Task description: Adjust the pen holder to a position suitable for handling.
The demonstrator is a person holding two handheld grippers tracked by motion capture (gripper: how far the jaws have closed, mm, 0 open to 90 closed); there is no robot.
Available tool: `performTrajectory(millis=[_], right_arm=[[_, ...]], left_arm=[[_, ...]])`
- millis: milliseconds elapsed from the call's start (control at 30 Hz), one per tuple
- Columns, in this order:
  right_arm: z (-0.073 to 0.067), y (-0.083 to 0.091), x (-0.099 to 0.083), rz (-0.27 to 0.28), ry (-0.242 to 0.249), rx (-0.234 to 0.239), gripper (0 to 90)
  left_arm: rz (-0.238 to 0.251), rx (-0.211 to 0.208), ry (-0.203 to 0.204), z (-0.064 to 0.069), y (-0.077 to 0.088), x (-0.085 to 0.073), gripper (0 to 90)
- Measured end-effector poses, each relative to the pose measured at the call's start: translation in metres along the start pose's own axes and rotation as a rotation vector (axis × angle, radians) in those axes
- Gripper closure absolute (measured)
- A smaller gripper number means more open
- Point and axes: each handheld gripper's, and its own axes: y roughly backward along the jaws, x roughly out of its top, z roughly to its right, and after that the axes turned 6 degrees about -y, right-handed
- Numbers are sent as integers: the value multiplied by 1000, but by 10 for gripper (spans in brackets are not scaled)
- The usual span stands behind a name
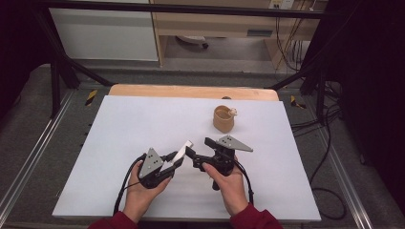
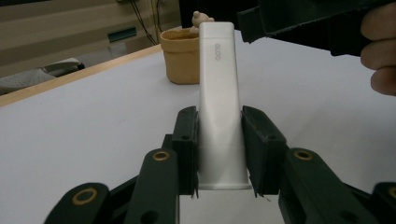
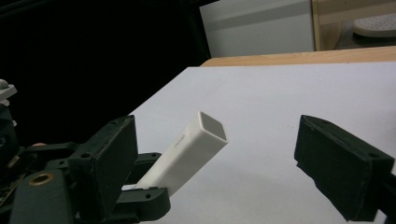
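Observation:
A white, square-sectioned hollow tube (image 1: 182, 149) is held above the white table top, and my left gripper (image 1: 175, 161) is shut on its lower end. In the left gripper view the two pads clamp the tube (image 2: 218, 93) from both sides and it points away toward a tan cup (image 2: 180, 58). My right gripper (image 1: 198, 148) is open just beyond the tube's free end. In the right gripper view the tube's open end (image 3: 212, 126) lies between the wide-apart jaws, touching neither pad.
The tan cup (image 1: 223, 119) stands right of centre on the white table top (image 1: 143, 124), with a small pale figure (image 1: 233, 112) at its rim. A wooden edge (image 1: 191, 90) runs along the far side. Cables (image 1: 329, 143) lie on the floor at right.

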Motion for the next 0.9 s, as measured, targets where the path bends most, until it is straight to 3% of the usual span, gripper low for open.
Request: performTrajectory(millis=[367,900], right_arm=[[2,-4,-7,-10,-71,49,207],[5,-7,-13,-28,-107,94,334]], left_arm=[[4,-6,-7,4,0,1,676],[7,-8,-15,5,0,1,676]])
